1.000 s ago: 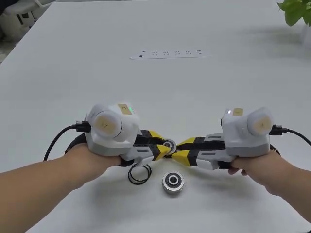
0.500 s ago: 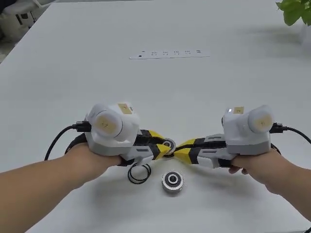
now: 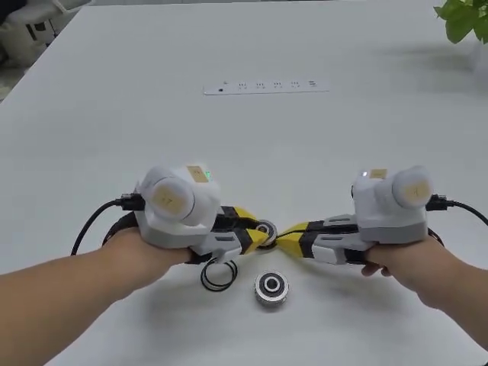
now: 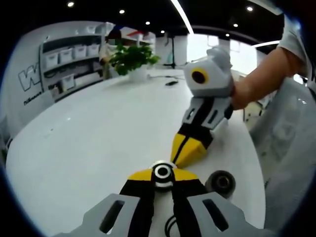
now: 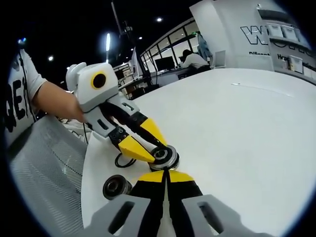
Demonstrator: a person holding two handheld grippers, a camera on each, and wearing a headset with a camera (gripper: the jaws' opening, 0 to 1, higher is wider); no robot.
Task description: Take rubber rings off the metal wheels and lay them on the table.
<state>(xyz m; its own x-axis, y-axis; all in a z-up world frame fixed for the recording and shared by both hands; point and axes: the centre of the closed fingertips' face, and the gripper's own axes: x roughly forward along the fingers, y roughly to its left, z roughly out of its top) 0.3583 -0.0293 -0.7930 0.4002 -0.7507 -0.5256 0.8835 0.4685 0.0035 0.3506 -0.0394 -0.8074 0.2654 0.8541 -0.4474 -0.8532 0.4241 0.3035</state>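
My left gripper (image 3: 259, 231) is shut on a small metal wheel (image 3: 265, 228), held just above the table; the same wheel (image 4: 162, 172) sits between its yellow tips. The wheel (image 5: 165, 157) carries a dark rubber rim. My right gripper (image 3: 284, 235) comes in from the right with its jaws shut, and its tips (image 5: 167, 174) touch the wheel's edge. Whether they pinch the rubber I cannot tell. A second wheel (image 3: 271, 287) lies flat on the table below them. Loose black rubber rings (image 3: 219, 273) lie beside it, under the left gripper.
The white table (image 3: 252, 145) stretches far ahead. A white power strip (image 3: 265, 86) lies at mid-table. Green plant leaves (image 3: 462, 17) show at the far right corner. Black cables trail from both grippers.
My right gripper has drawn slightly to the right, away from the held wheel. The left gripper, the second wheel and the loose rings have stayed put.
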